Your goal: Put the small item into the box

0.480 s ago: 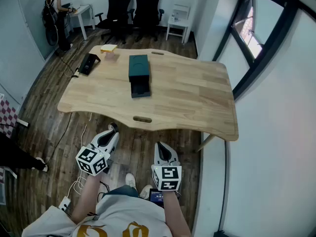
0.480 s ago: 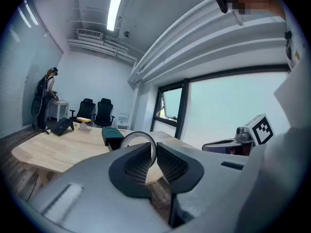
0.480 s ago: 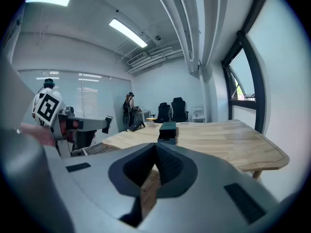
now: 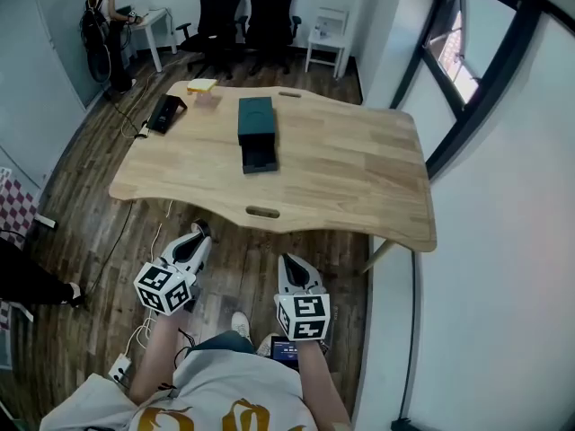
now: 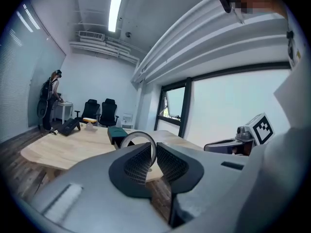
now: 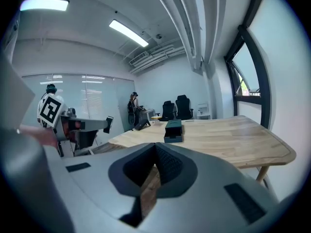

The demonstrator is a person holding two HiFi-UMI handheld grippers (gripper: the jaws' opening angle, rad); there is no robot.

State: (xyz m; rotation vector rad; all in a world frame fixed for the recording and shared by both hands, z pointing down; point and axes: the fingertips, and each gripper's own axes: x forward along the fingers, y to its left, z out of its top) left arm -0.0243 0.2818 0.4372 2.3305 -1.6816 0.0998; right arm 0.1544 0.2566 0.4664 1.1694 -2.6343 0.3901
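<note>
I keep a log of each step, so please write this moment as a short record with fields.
left gripper: shut on thin ring, over the floor, short of the table
right gripper: fingers together, nothing between them
box: dark green, on the table, drawer pulled out toward the near side
task: ring not yet in box

Head view looks steeply down; gripper views look low across the same table [image 4: 359, 169], box [image 4: 255, 119].
</note>
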